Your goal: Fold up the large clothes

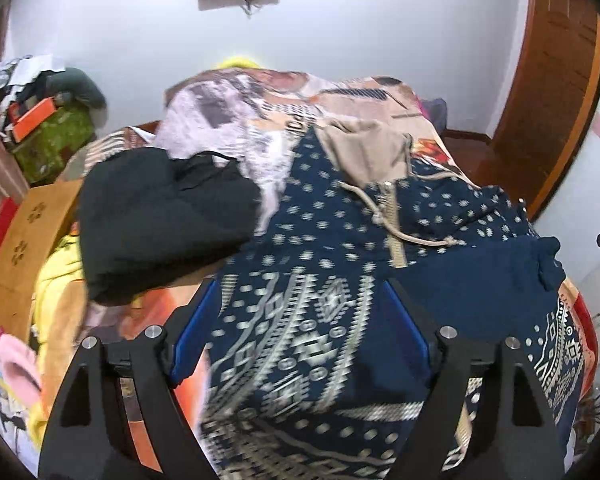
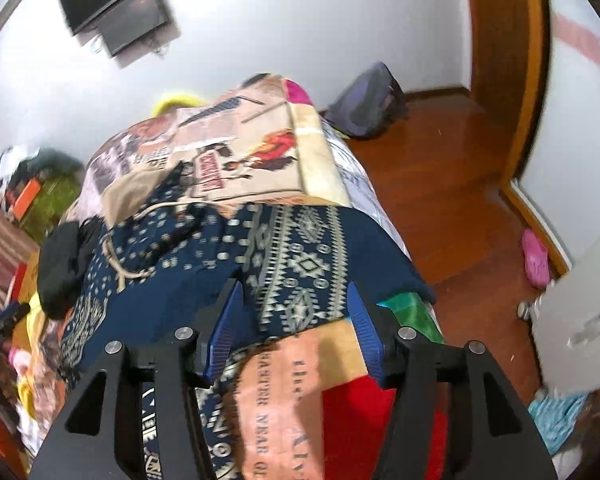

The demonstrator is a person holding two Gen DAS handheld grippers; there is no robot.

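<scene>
Both tools gape wide over the navy patterned hooded garment (image 1: 300,280) on the bed. Left tool (image 1: 300,292) grips nothing; right tool (image 2: 296,300) likewise, near the hem.

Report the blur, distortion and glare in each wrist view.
Left wrist: motion blur smears the navy patterned hoodie; fisheye bows the brown wooden door. Right wrist: the white object at right is smeared; the glossy wooden floor shows glare; corners are vignetted.
</scene>
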